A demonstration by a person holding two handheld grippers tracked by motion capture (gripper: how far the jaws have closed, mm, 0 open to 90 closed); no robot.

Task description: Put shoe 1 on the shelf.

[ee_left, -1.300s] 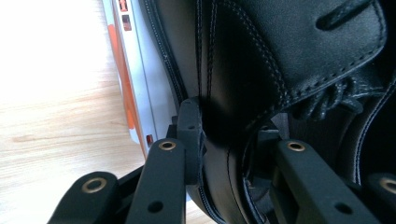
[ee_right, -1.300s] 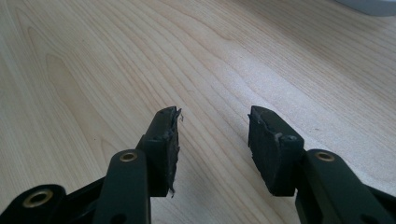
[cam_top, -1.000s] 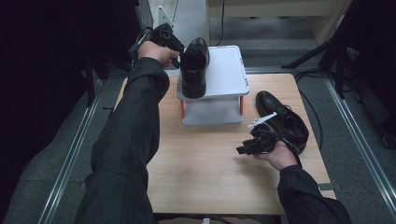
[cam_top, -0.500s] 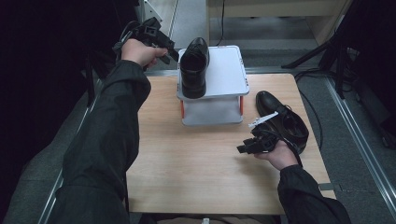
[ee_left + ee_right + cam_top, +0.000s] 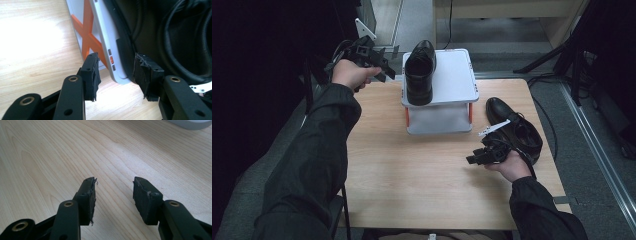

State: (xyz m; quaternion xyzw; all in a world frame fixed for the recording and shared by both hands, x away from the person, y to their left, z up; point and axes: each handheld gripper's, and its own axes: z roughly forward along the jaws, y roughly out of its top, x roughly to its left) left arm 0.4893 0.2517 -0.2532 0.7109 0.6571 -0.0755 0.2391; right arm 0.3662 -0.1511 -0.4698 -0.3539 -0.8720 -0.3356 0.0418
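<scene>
We wear dark long sleeves [image 5: 319,165] on both arms, reaching to the wrists. Our left gripper [image 5: 379,62] is black, blocky and angular, with a pale grey three-cornered plate [image 5: 364,28] on top and a dark cable trailing from it; our right gripper [image 5: 479,157] is black too, with a white strip across its top. Up close, our fingers [image 5: 88,198] are matt black bars with brass-coloured rivets at the joints, tipped with ragged, worn black padding.

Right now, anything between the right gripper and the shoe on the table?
Nothing visible. The right gripper is open over bare table, and the shoe on the table lies just behind the hand. The gripper points away from it, so it must turn round.
</scene>
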